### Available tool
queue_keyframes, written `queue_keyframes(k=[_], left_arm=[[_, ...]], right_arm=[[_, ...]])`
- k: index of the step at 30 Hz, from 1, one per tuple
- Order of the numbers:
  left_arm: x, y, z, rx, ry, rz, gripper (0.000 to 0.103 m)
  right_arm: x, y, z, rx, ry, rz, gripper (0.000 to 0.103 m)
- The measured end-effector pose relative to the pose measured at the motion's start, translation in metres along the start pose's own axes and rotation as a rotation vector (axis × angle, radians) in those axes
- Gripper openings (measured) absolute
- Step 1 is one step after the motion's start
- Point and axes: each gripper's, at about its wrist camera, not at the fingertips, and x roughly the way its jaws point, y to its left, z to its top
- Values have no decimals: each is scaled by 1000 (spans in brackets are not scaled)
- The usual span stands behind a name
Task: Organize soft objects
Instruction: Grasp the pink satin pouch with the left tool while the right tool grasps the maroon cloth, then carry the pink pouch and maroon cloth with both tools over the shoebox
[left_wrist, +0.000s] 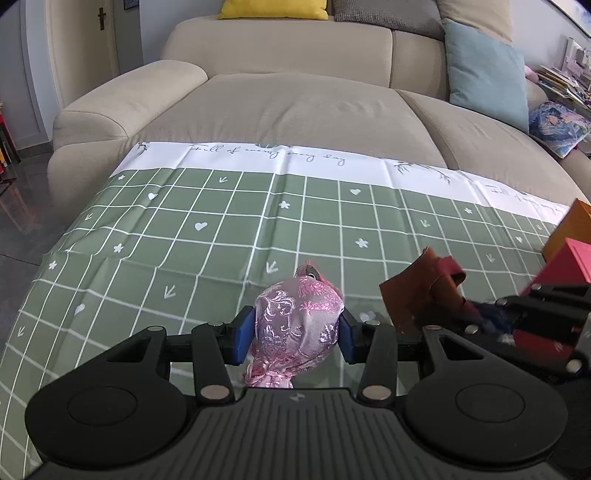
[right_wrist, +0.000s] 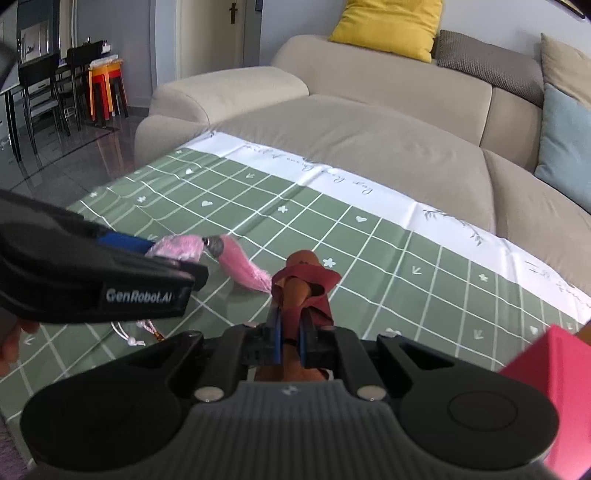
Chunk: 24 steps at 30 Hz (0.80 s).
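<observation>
- The left tongs (left_wrist: 296, 334) are seen clamped on a pink brocade pouch (left_wrist: 297, 325), its bulging body squeezed between the two blue pads (left_wrist: 244, 339)
- The pouch is held above the counter (left_wrist: 147, 258), which is covered by a green checked cloth with a white border
- A pink tassel (right_wrist: 242, 271) is seen hanging from the pouch's far end in the right wrist view, drooping down toward the cloth
- The pouch's knotted pink cord is spotted below the pads, near the tongs' body
- The right tongs (right_wrist: 290, 334) are drawn in narrow and pinched on a brown and maroon leather pouch (right_wrist: 304, 286), which stands up between the blue pads
- That leather pouch is carried clear of the cloth, just right of the pink one, the two held apart
- A red box (left_wrist: 565, 266) and an orange box (left_wrist: 567, 229) are glimpsed at the counter's right edge, the red one in front
- A thin white cord with small beads (right_wrist: 133, 338) is left lying on the cloth under the left tongs
- A beige sofa (left_wrist: 295, 107) is seen beyond the counter, with a yellow cushion (right_wrist: 388, 26) and a pale blue cushion (left_wrist: 484, 74) on it
</observation>
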Motion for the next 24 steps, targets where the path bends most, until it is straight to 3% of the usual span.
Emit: queue_keyframes(k=[9, 16, 24], left_arm=[[-49, -23, -26, 3, -16, -42, 52], [-86, -59, -49, 67, -23, -115, 52], [-122, -114, -67, 157, -41, -230, 52]], right_arm=[[-63, -6, -22, 20, 4, 34, 6], [-118, -20, -48, 48, 19, 42, 6], [-184, -44, -93, 81, 21, -22, 6]])
